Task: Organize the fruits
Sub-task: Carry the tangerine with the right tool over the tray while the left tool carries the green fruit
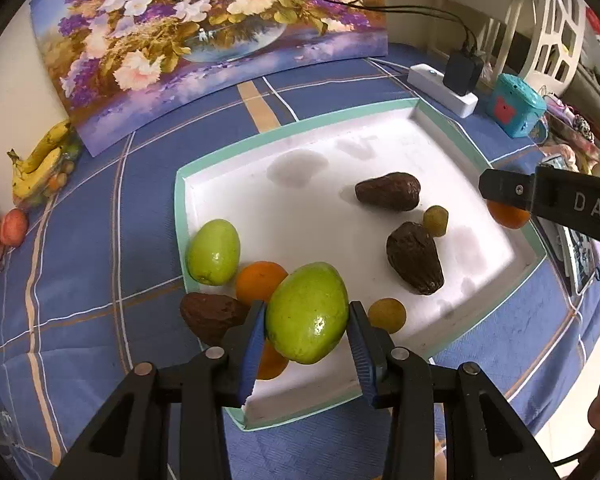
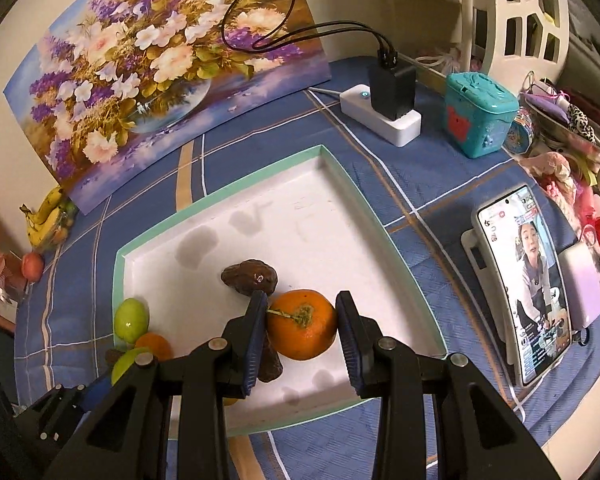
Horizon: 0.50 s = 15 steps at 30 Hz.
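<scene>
A white tray with a mint rim (image 1: 300, 128) (image 2: 220, 184) lies on the blue cloth. My left gripper (image 1: 307, 320) is shut on a green mango (image 1: 306, 312), held above the tray's near-left corner. Under it lie an orange (image 1: 258, 280), a brown avocado (image 1: 210, 316) and another green mango (image 1: 213, 251). Two more brown avocados (image 1: 388, 191) (image 1: 414, 258) and two small yellow-green fruits (image 1: 436, 220) (image 1: 387, 314) lie in the tray. My right gripper (image 2: 302, 324) is shut on an orange (image 2: 302, 324) above the tray, near a brown avocado (image 2: 250, 276).
A flower painting (image 1: 204, 40) leans on the wall behind the tray. Bananas (image 1: 40, 168) and a peach (image 1: 14, 226) sit far left. A power strip with charger (image 2: 384, 112), a teal box (image 2: 478, 114) and a phone on a stand (image 2: 524, 280) are to the right.
</scene>
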Available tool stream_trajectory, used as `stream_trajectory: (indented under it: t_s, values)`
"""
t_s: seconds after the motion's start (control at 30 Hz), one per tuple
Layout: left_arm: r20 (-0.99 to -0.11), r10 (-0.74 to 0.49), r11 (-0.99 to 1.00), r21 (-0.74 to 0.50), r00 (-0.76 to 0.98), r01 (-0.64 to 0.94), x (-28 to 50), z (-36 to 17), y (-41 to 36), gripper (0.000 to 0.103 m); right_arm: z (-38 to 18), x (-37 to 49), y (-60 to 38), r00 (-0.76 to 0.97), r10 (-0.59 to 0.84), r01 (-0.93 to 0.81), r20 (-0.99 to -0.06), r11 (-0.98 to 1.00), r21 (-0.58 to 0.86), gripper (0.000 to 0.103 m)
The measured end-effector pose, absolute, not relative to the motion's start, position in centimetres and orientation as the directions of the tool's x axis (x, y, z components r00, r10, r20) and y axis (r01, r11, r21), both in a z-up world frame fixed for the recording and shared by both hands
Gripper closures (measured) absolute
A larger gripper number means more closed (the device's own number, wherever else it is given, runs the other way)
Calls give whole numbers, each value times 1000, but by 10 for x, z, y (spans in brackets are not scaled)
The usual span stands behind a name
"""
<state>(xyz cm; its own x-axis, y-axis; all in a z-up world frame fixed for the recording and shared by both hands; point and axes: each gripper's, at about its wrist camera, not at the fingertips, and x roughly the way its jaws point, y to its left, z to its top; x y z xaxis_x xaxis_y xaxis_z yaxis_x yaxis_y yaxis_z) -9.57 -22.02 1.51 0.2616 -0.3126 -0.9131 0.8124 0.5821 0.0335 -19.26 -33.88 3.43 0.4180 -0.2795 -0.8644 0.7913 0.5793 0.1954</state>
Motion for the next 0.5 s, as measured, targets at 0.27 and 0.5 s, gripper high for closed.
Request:
stream_trajectory:
  t_s: [0.27,0.5]
  values:
    - [-926,-289,571,39,245,820,-99,4,-223,60,20,-187,-340,376,-245,791,-894,588,172,66]
    - [-936,-266,569,42,231,821,-98,-4,-224,60,5,-183,-342,337,-214,792,-917,592,153,66]
